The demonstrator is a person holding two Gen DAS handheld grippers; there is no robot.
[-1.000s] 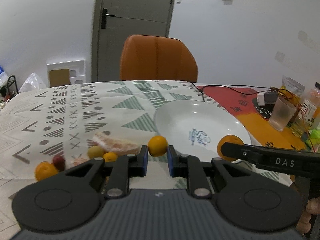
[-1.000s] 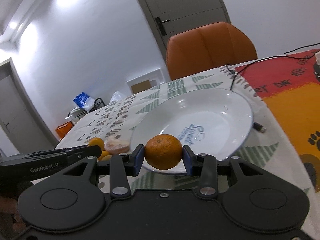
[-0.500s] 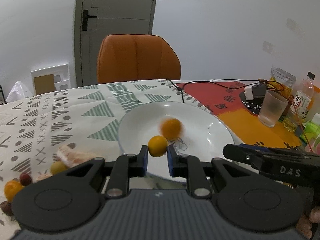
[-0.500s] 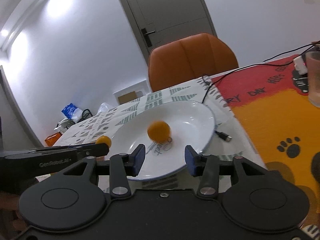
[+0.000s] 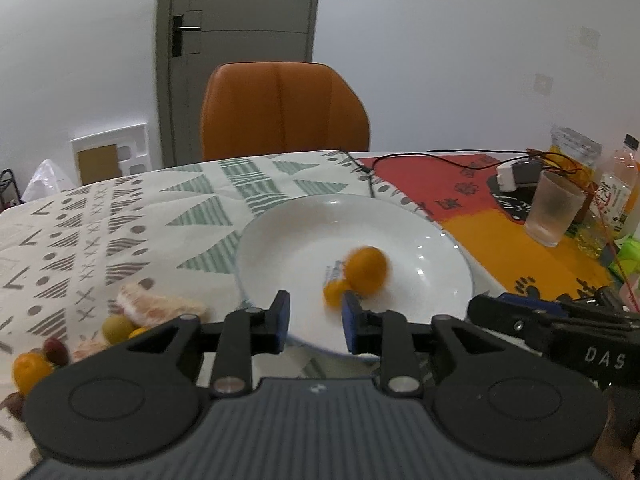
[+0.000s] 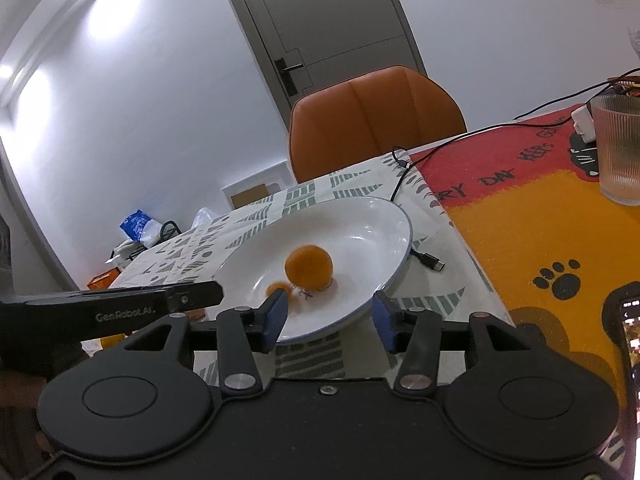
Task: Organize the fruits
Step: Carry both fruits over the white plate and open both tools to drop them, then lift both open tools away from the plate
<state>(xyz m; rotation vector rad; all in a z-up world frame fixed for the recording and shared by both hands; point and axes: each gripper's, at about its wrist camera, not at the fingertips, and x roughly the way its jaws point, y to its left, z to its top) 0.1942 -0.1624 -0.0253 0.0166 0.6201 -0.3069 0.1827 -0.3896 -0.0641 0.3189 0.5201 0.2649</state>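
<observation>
A white plate (image 5: 424,240) (image 6: 380,216) lies on the patterned tablecloth. A larger orange (image 5: 367,265) (image 6: 309,265) rests in it, blurred. A small orange fruit (image 5: 333,295) (image 6: 275,290), also blurred, drops into the plate just ahead of my left gripper (image 5: 314,318), whose jaws are opening with nothing pressed between them. My right gripper (image 6: 329,319) hangs over the plate's near rim, its jaws opening and empty. Left of the plate lie peeled citrus segments (image 5: 158,310), a green fruit (image 5: 117,328), a red fruit (image 5: 54,349) and another orange (image 5: 29,369).
An orange chair (image 5: 284,112) stands behind the table. A ribbed glass (image 5: 556,214) (image 6: 618,148), bottles (image 5: 618,188) and a white charger with cables (image 5: 508,174) sit at the right on the red-and-orange mat. A USB cable end (image 6: 430,262) lies by the plate. A phone (image 6: 630,352) lies at right.
The right gripper let go of its orange, which rolled into the plate. Both grippers shifted over the plate, then the left opened and its small orange fell out.
</observation>
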